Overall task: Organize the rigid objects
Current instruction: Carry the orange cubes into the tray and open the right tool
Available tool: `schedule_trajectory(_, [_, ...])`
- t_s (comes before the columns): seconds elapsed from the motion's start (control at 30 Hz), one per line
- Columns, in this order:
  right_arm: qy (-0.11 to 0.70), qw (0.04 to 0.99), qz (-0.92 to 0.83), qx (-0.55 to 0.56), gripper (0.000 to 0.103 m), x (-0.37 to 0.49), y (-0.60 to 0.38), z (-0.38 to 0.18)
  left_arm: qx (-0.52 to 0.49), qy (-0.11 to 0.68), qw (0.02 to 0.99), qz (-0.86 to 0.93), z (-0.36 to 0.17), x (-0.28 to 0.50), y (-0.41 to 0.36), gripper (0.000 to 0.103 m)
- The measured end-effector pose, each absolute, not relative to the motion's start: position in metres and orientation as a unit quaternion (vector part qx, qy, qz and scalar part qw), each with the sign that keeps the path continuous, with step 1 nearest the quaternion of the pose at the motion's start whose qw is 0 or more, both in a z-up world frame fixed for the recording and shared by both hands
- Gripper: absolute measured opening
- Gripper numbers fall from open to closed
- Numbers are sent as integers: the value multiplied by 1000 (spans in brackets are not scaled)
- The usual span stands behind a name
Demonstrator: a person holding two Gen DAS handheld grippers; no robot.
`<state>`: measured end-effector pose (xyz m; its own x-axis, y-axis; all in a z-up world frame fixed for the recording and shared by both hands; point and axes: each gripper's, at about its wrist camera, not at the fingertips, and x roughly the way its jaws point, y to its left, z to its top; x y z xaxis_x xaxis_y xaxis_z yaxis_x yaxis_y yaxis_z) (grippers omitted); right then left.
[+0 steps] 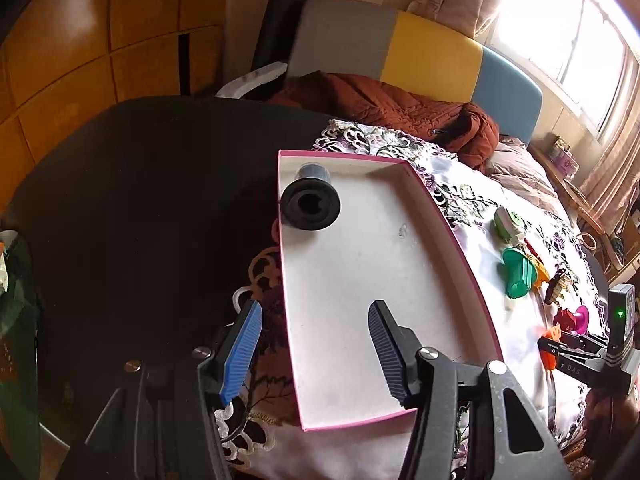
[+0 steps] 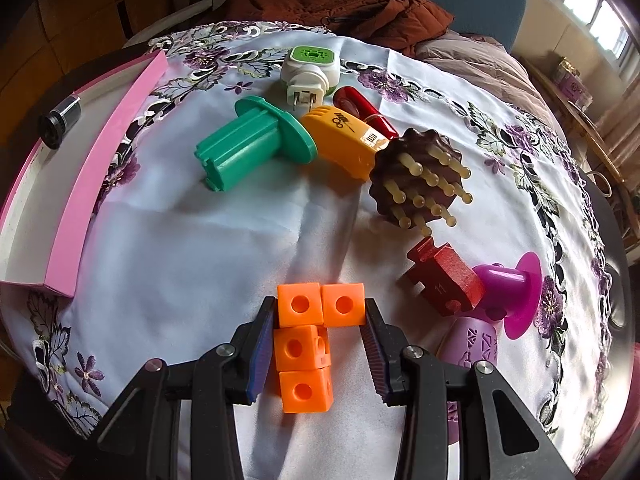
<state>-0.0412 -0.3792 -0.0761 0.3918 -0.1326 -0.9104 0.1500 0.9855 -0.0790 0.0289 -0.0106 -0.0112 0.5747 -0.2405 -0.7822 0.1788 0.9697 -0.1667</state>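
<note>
Orange linked cubes [image 2: 306, 344] lie on the flowered cloth [image 2: 180, 240] over the desk, between the right gripper [image 2: 320, 344] fingers, which bracket the top row, seemingly touching but not clearly clamped. Their long axis runs along the fingers, the short arm pointing right. Squeeze the top pair squarely, lift level, carry left to the pink tray [image 2: 104, 168]. Left gripper [image 1: 316, 344] fingers are apart over that tray.

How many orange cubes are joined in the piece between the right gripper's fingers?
4 show on the orange cube piece: two side by side at the top, between the fingers of the right gripper, and two below, under the left one. More may be hidden behind.
</note>
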Motion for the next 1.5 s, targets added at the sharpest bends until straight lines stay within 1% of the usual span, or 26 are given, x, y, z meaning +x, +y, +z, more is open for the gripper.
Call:
schedule_trajectory(0.47, [550, 830, -98, 7, 41, -43, -375, -74, -33, 428, 897, -109, -10, 18, 6, 56])
schedule_trajectory(0.7, [504, 859, -92, 25, 41, -45, -362, -41, -31, 421, 900, -108, -9, 14, 12, 56])
schedule_trajectory(0.93, [464, 885, -10, 24, 41, -27, -307, -5, -39, 424, 899, -104, -11, 14, 20, 56])
schedule_trajectory(1.07, [455, 889, 54, 20, 41, -9, -263, 5, -43, 426, 898, -99, -14, 13, 24, 56])
schedule_trajectory(1.3, [466, 875, 130, 2, 41, 31, -191, -1, -54, 434, 895, -88, -20, 16, 37, 56])
schedule_trajectory(1.5, [485, 860, 157, 0, 42, 65, -149, -18, -70, 447, 890, -66, -31, 20, 57, 56])
